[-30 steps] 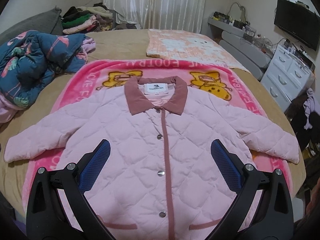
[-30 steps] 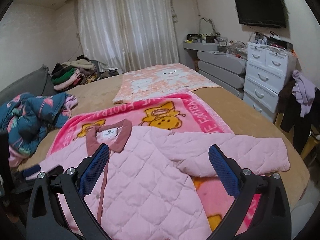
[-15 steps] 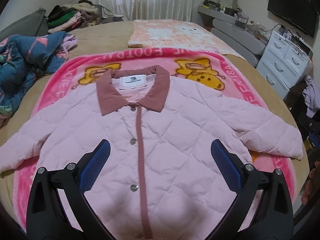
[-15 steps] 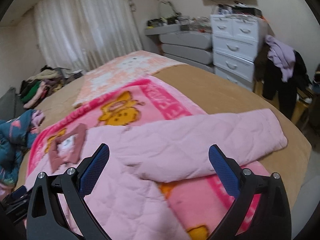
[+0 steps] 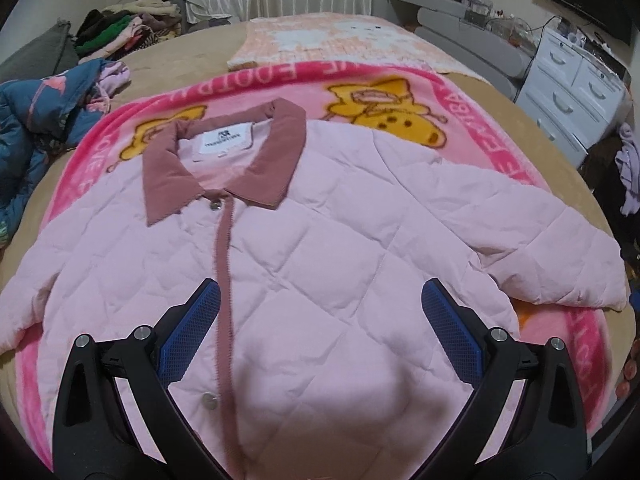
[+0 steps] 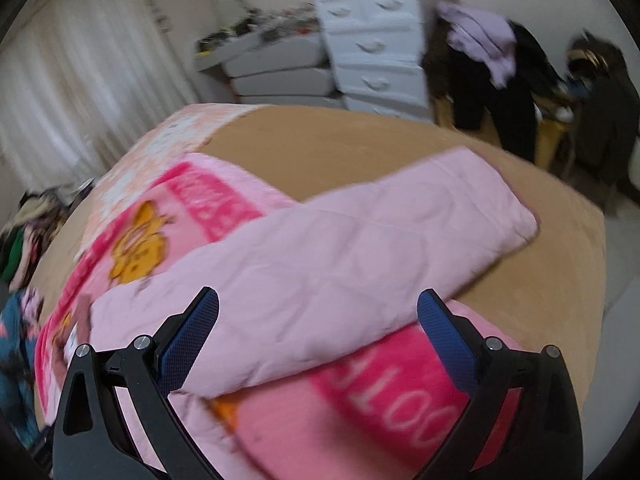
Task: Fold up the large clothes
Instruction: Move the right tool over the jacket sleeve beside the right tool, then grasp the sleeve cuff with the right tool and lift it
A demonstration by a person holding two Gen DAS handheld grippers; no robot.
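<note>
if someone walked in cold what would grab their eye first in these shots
A pink quilted jacket lies buttoned and face up, sleeves spread, on a hot-pink cartoon blanket across the bed. Its mauve collar stands out at the centre. Both open tools hover over it, the left tool above the chest, the right tool at the sleeve.

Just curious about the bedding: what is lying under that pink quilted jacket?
A bright pink cartoon-print blanket lies under the pink quilted jacket, spread on the tan bedspread. The jacket covers the blanket's middle, so its print there is hidden.

tan bed [image 5: 168, 56], pink blanket [image 5: 400, 80], clothes pile [image 5: 124, 28]
</note>
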